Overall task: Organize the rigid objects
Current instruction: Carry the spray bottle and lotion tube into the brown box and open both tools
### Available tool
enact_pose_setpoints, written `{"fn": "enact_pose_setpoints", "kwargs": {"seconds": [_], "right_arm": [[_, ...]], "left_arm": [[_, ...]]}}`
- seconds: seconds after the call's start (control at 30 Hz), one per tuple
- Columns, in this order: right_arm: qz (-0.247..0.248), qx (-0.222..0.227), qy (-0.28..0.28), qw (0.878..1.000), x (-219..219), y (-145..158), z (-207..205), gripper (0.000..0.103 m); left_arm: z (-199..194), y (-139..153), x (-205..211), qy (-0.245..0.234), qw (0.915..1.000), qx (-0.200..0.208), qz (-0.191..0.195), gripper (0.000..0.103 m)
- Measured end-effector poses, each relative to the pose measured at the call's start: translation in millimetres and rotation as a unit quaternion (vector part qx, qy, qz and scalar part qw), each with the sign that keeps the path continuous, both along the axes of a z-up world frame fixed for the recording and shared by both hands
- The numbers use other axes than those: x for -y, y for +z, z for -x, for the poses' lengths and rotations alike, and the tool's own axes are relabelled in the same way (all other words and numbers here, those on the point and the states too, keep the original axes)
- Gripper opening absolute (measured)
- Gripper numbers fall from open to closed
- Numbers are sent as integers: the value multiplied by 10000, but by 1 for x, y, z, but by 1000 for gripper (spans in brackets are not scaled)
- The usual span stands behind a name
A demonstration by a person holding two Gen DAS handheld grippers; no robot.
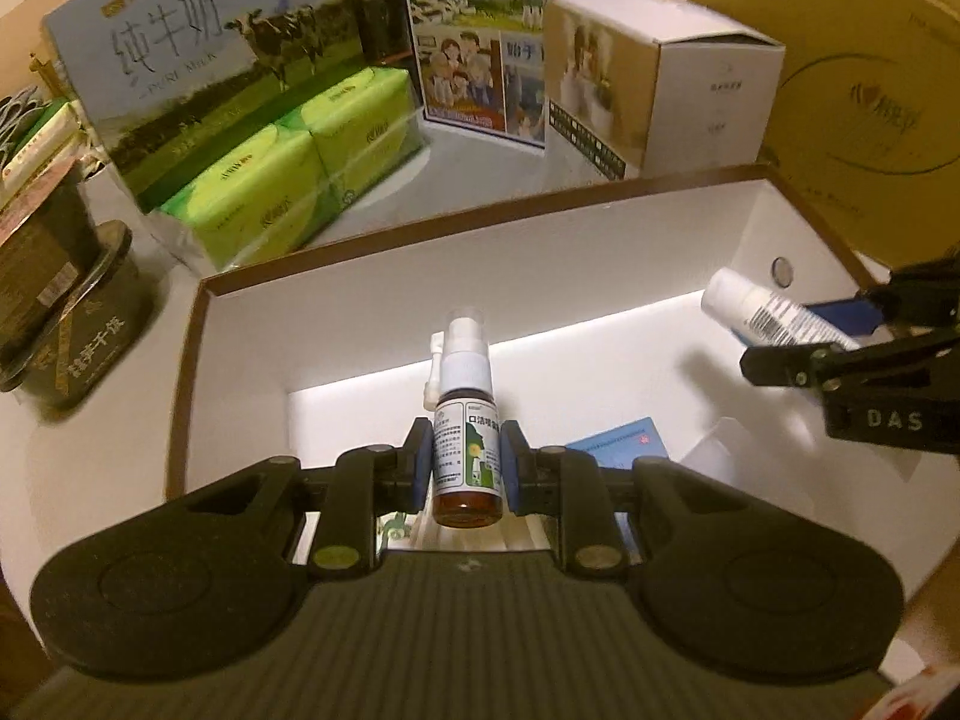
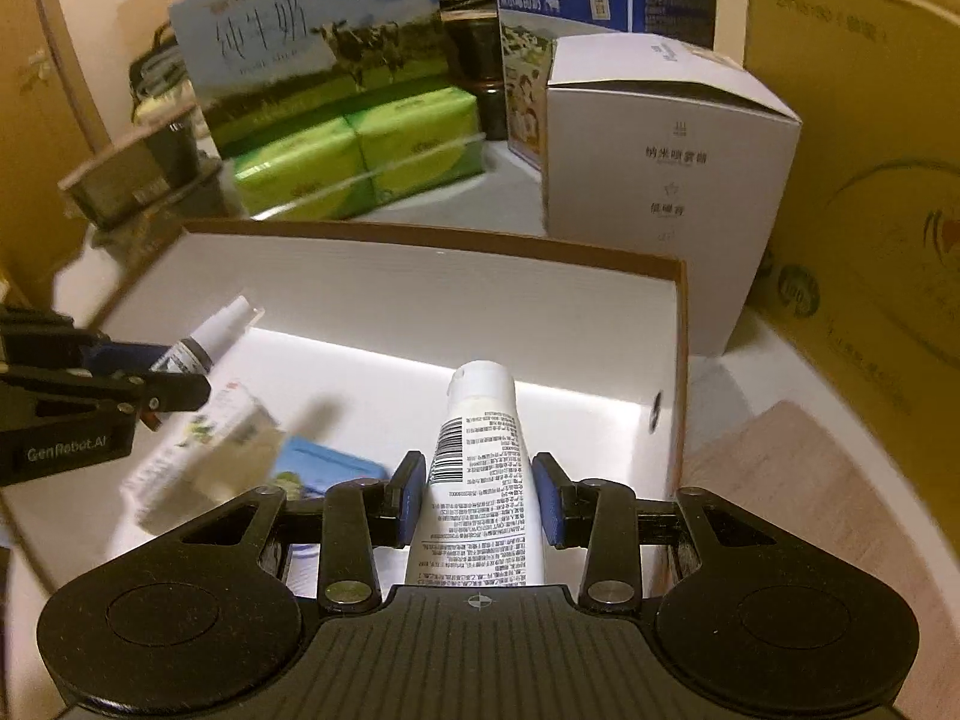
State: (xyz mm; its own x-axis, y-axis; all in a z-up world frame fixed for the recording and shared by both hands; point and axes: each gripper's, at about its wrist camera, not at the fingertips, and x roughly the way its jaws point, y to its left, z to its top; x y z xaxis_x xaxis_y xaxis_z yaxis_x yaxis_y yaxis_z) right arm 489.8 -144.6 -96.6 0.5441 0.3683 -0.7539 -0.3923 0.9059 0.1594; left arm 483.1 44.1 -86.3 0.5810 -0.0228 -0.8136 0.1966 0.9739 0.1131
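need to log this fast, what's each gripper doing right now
left gripper: shut on the small amber spray bottle with white nozzle.
right gripper: shut on the white plastic tube with barcode.

We take this for a home, likely a storage corner. On the pale table (image 1: 90, 480) at the far side stand milk cartons (image 1: 180, 54), green tissue packs (image 1: 288, 174) and a white product box (image 2: 666, 180), with big cardboard boxes (image 2: 870, 180) stacked at right and dark tea tins (image 1: 66, 324) at left.

Dim warm light, motion blur, fisheye warping
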Motion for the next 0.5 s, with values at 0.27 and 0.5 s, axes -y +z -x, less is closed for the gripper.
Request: {"fn": "enact_pose_setpoints", "kwargs": {"seconds": [0.27, 0.5], "right_arm": [[130, 175, 123, 9997, -9, -1, -12, 39], [-106, 248, 129, 9996, -2, 8, -3, 58]], "left_arm": [[-18, -13, 10, -35, 9998, 51, -193, 24], [-11, -5, 4, -33, 9997, 109, -215, 35]]}}
